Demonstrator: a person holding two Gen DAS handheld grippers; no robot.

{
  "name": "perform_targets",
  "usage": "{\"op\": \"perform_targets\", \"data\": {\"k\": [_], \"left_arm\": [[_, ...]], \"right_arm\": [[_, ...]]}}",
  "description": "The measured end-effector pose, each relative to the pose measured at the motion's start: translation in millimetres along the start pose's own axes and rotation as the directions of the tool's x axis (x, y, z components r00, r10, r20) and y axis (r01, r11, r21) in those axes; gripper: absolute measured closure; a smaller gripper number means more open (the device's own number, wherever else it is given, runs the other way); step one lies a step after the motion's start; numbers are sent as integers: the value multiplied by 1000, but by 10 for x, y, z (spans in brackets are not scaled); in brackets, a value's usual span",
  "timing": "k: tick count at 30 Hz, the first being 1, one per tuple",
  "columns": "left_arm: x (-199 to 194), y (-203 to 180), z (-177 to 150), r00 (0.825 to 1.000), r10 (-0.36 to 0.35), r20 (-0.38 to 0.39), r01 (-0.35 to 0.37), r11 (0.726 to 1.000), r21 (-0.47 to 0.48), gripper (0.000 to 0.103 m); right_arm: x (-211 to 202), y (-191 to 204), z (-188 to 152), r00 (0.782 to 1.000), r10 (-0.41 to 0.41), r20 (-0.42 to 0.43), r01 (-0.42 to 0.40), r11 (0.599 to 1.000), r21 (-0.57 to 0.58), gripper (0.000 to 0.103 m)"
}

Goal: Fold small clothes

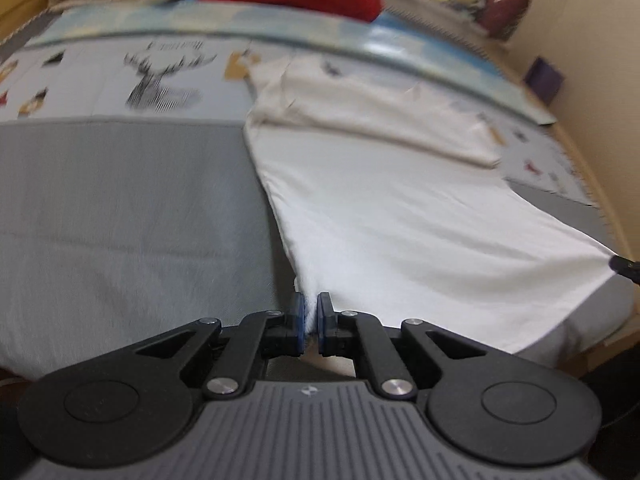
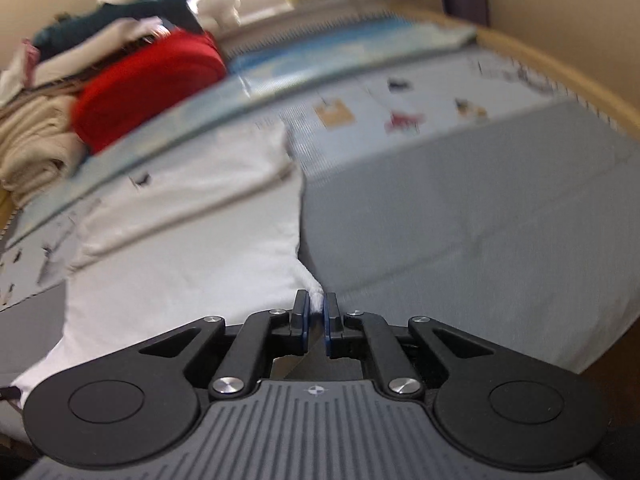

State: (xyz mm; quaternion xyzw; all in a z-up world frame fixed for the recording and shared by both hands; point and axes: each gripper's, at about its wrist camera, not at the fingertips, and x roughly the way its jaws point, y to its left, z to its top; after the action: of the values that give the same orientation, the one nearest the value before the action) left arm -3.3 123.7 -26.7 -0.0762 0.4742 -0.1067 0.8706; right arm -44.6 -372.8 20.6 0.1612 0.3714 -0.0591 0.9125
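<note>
The white garment (image 1: 400,220) is soft, matt cloth. It lies on a grey bedcover (image 1: 120,208) of smooth, dull fabric. The left gripper (image 1: 308,322) is matt black plastic with shiny metal pins and blue pads. The red cushion (image 2: 152,80) looks like soft cloth. The bed edge (image 2: 560,76) looks like pale wood.

The left gripper (image 1: 309,316), black-armed with blue pads, points steeply down, its jaws clamped on a pinch of white cloth. The right gripper (image 2: 316,316), of the same build, tilts down too, jaws likewise pinched tight on white fabric between its pads.
</note>
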Motion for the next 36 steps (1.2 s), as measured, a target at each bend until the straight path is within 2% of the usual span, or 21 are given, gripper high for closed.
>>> {"op": "perform_targets", "data": {"k": [7,11,14,16,19,22,26,28,31,34,35,36], "left_arm": [[-809,-104,-56,995,-81,63,77,995,67,97],[-1423,-97,-224,981,-165,102,155,983,100,97],[-1577,-27,-215,977,-185,106,178,982,67,97],[-1512,6,-102,975,-195,104,192,981,40,97],[-1232,60,200,977,-190,93,189,982,17,97],[-693,175,648,979,-195,55,197,979,-46,97],[154,305,1283,991,-130,-19,128,989,-72,97],[596,371,1535,996,-57,-68,53,997,-57,97],[1078,469,1713,991,-8,-135,-2,998,-70,97],[1372,549,1818,982,-30,-187,2,989,-148,94],[1411,566,1862,983,-32,-182,2,987,-162,91],[1432,591,1902,986,-25,-164,-3,985,-172,80]], "right_arm": [[-813,-12,118,994,76,74,-74,997,-33,97],[-1430,-64,87,987,127,96,-126,992,-17,97],[-1729,-110,72,985,130,113,-130,991,-12,97],[-1723,-122,130,988,125,95,-128,992,17,97],[-1517,-61,251,993,94,78,-94,996,2,97],[-1126,26,450,996,80,46,-79,997,-15,97],[-372,178,794,998,51,-25,-51,999,-2,97],[51,233,995,998,14,-58,-15,1000,-22,97],[680,186,1261,990,-20,-138,20,1000,-1,97],[1259,124,1394,976,-36,-215,39,999,8,97],[1419,106,1399,972,-42,-230,45,999,5,96],[1551,69,1394,970,-43,-240,48,999,13,95]]}}
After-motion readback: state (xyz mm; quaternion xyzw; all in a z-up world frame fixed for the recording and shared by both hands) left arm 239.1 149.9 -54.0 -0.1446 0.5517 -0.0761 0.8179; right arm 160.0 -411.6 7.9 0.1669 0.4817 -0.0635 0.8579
